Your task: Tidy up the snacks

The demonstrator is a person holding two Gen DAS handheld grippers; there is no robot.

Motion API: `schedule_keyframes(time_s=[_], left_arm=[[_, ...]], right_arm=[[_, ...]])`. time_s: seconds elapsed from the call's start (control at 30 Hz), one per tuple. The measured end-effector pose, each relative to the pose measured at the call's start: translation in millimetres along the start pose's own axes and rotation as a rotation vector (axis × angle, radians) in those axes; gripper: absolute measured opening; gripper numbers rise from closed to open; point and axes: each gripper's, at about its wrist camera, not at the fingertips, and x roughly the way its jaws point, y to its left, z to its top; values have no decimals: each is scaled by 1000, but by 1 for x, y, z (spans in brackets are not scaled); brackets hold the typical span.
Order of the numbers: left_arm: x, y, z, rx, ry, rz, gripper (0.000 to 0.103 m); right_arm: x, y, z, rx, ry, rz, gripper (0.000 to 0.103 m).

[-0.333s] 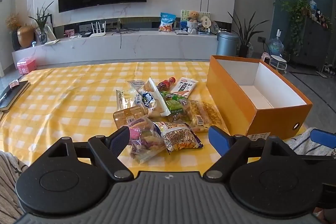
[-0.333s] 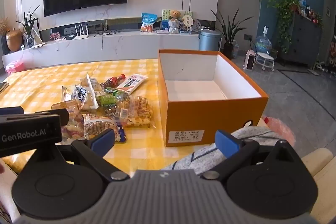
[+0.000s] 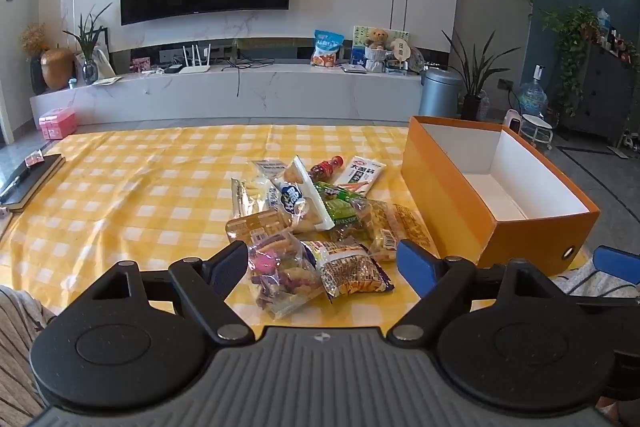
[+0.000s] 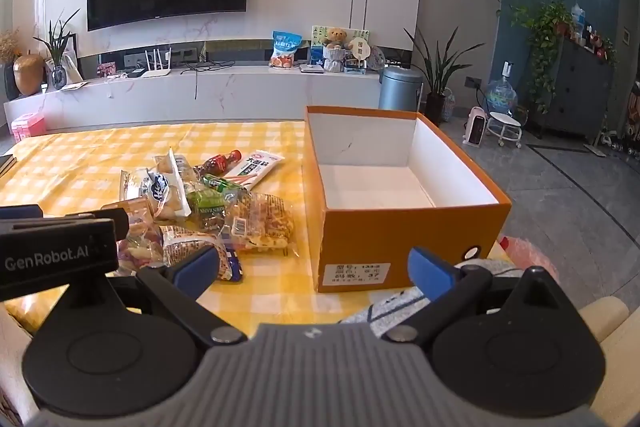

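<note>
Snacks [image 3: 316,223] lie heaped on the yellow checked cloth [image 3: 120,195], just ahead of the left gripper [image 3: 322,263] and ahead-left of the right gripper [image 4: 314,265]. Nearest the left gripper sit two packets side by side: a clear bag of purple and pink pieces [image 3: 280,275] towards its left finger, and a brown printed packet [image 3: 348,267] towards its right finger. The brown packet's long axis runs away from the gripper and a little leftward, its near end pointing back towards the right finger. Farther on, a white wrapper with blue lettering [image 3: 298,197] lies along a diagonal, a small red-capped bottle [image 3: 326,167] points away and to the right, and a flat white and green packet [image 3: 362,173] lies beside it.

Both grippers are spread wide and hold nothing; they hover near the table's near edge. The orange box [image 4: 404,223], empty and white inside, stands directly ahead of the right gripper, to the right of the heap, its long axis running away from it.

Judging by this, the first pick is in hand. It would go best by taking one near packet across its short width, fingers straddling the narrow sides, low enough to catch the film rather than skid over it, and clear of the neighbouring bag so only one item lifts. Crinkly wrappers may slip.
</note>
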Motion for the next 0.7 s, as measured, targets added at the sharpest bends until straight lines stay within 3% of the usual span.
schedule_keyframes(time_s=[0.7], left_arm=[[1, 4, 0, -16, 33, 20, 99]], right_arm=[[6, 10, 3, -22, 22, 3, 97]])
